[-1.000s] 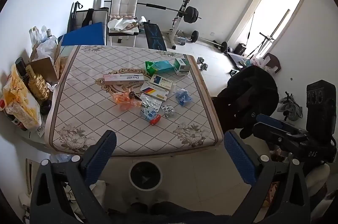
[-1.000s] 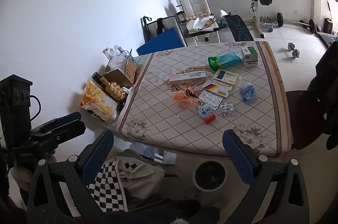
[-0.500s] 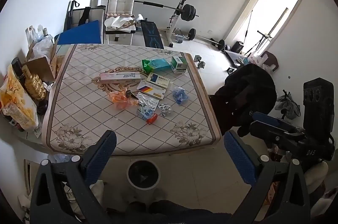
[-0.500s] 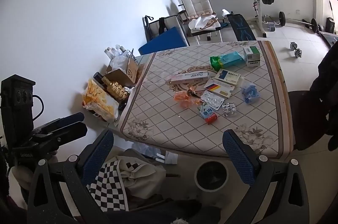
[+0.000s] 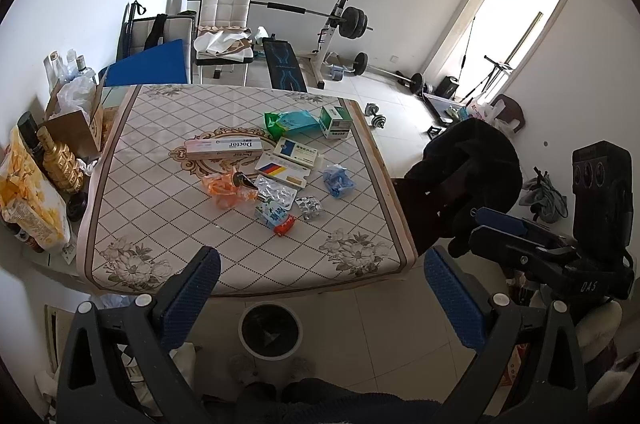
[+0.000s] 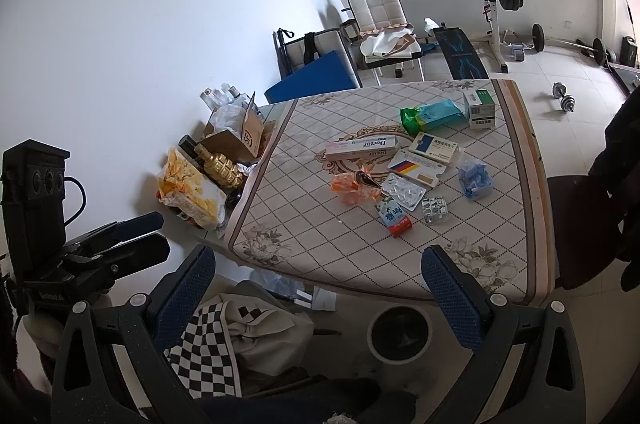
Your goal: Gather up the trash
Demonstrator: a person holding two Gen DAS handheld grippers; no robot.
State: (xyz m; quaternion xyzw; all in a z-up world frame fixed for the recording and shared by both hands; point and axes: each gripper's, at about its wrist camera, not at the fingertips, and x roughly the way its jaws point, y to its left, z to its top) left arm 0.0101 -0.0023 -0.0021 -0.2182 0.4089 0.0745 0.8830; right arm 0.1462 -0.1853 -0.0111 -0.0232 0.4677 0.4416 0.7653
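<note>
While my left gripper (image 5: pixel 320 288) and my right gripper (image 6: pixel 316 284) hang spread wide and empty short of the tabletop (image 5: pixel 160 208), the round bin (image 5: pixel 270 329) stands on the floor just below its near edge. Trash lies mid-tabletop: a Doctor box (image 5: pixel 224 148), an orange wrapper (image 5: pixel 222 186), blister packs (image 5: pixel 276 193), a green packet (image 5: pixel 292 122), a crumpled blue wrapper (image 5: pixel 338 180).

L gripper (image 5: pixel 320 282) jaws wide apart, empty, held short of table (image 5: pixel 132 192). Trash bin (image 5: pixel 270 330) on floor just below table's near edge. Boxes, blister packs (image 5: pixel 276 194) & wrappers clustered mid-table.
</note>
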